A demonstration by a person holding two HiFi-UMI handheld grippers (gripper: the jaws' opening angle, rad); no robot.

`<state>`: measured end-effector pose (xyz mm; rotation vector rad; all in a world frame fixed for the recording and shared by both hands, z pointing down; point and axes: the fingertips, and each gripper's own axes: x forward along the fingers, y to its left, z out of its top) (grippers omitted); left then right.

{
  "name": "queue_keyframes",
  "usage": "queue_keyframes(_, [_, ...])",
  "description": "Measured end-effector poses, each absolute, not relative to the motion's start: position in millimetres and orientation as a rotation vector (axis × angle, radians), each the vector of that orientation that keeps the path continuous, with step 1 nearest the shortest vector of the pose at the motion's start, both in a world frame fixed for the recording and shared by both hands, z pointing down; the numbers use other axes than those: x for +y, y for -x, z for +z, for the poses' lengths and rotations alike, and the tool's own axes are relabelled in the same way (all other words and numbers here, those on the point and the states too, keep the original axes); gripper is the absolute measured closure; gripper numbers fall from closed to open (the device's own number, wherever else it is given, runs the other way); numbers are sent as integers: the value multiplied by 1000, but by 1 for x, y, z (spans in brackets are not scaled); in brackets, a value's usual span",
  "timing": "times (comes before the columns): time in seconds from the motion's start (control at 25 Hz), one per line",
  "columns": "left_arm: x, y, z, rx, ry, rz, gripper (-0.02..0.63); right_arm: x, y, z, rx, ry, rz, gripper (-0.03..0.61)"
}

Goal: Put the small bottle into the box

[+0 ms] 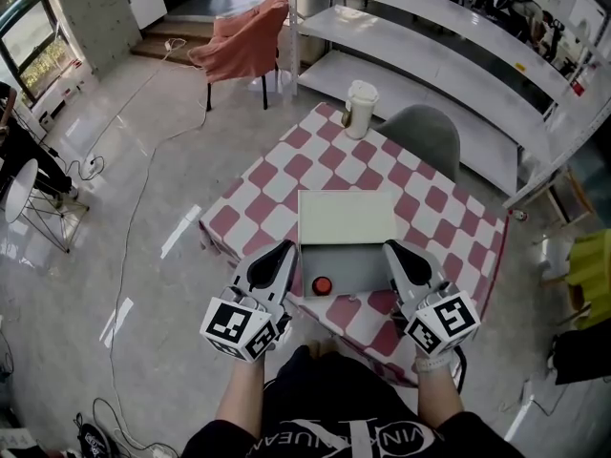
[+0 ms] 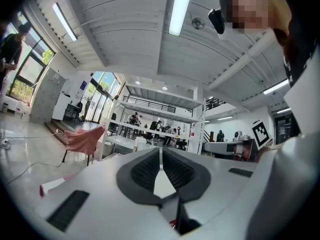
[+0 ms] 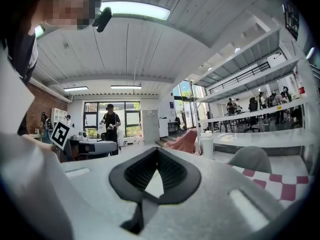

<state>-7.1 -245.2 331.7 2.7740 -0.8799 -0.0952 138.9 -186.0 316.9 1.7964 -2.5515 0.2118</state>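
The only lettering is white print across the person's black shirt (image 1: 334,439). It is seen upside down and cut off by the edge, so it cannot be read whole. The marker cube (image 1: 243,328) on each tool carries black-and-white square patterns and no words. From above, the small bottle (image 1: 322,285) shows as little more than a round red cap, and it is too small to make out any label. It appears to lie on the grey floor of the open rectangular box (image 1: 361,267), at the near left corner, with the cream lid (image 1: 347,217) open on the box's far side. The box rests on the red-and-white checked tabletop (image 1: 286,175). The left tool (image 1: 284,251) is just left of the box, its tip near the bottle but apart from it. The right tool (image 1: 393,250) is at the box's right edge. Both tools have their jaws pressed together on nothing.
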Motion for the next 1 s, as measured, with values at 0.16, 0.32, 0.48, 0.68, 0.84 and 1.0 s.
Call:
queue_keyframes(0.16, [-244, 6, 329, -881, -2780, -90, 589, -184, -140, 315, -2551, -1804, 201, 572])
queue_keyframes(0.32, [-243, 7, 325, -884, -2784, -94, 589, -181, -139, 314, -2552, -1806, 190, 572])
queue_keyframes(0.48, [-242, 7, 325, -885, -2792, -112, 589, -179, -140, 313, -2550, -1809, 180, 572])
queue_keyframes(0.68, [-240, 5, 321, -875, -2797, -122, 589, -176, -141, 311, -2543, -1822, 173, 572])
queue_keyframes(0.84, [-240, 5, 319, -870, -2801, -130, 589, -174, -141, 309, -2546, -1831, 171, 572])
queue_keyframes(1.0, [-240, 5, 319, -858, -2799, -140, 589, -174, -140, 309, -2546, -1833, 169, 572])
